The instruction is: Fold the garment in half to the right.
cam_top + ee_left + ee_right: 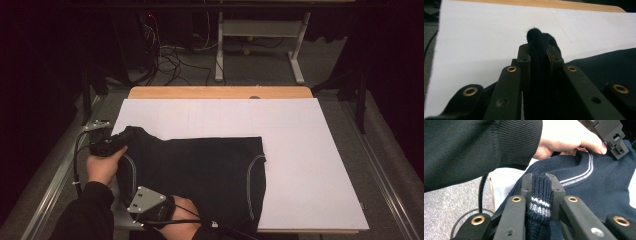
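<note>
A dark navy knitted garment [200,170] with thin white stripes lies partly folded on the white board [310,165]. My left gripper [127,136] is at its far left corner, shut on a bunched fold of the knit [537,40] that sticks up between the pads. My right gripper [167,212] is at the near edge, under its grey plate [145,199]. Its jaws are shut on a striped edge of the garment [540,202]. In the right gripper view the other hand [566,140] and the white-striped band [579,176] show beyond.
The white board covers a wooden table [220,92] whose far edge shows. Metal rails [385,165] run along both sides. Cables [170,60] and a table frame [260,35] stand on the grey floor behind. The board's right half [320,150] is bare.
</note>
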A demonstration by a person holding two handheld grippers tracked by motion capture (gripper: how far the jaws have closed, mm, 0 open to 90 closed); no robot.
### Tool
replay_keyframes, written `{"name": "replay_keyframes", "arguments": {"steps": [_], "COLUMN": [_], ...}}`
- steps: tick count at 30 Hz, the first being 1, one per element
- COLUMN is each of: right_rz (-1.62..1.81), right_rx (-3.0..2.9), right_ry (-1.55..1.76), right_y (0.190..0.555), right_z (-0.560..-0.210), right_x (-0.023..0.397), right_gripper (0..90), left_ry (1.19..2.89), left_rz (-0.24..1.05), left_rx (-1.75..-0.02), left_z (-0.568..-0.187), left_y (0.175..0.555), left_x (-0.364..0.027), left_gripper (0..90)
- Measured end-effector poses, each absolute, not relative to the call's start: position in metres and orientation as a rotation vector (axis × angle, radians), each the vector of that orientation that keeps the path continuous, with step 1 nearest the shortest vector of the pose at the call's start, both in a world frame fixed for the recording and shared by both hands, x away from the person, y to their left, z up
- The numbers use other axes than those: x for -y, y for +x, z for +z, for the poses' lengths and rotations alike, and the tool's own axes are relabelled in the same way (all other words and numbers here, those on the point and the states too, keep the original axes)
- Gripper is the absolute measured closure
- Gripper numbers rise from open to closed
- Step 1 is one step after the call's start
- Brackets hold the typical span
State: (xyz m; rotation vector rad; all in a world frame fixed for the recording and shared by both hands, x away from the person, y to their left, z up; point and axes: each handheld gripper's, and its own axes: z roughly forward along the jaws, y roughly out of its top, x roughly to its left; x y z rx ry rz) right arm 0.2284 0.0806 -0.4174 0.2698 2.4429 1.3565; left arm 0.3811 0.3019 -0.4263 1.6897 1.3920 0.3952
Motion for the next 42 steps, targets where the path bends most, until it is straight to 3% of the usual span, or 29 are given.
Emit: {"name": "replay_keyframes", "arguments": {"steps": [42], "right_rz": [1.344], "right_rx": [-2.275], "right_ry": [0.54], "right_y": [0.224], "right_z": [-0.433], "right_x": [0.077], "right_gripper": [79.9], "left_ry": [1.846], "left_rz": [0.426], "left_rx": [-1.266], "left_z": [-0.41], "left_y": [0.411], "left_x": [-0.12], "left_gripper": [73.0]}}
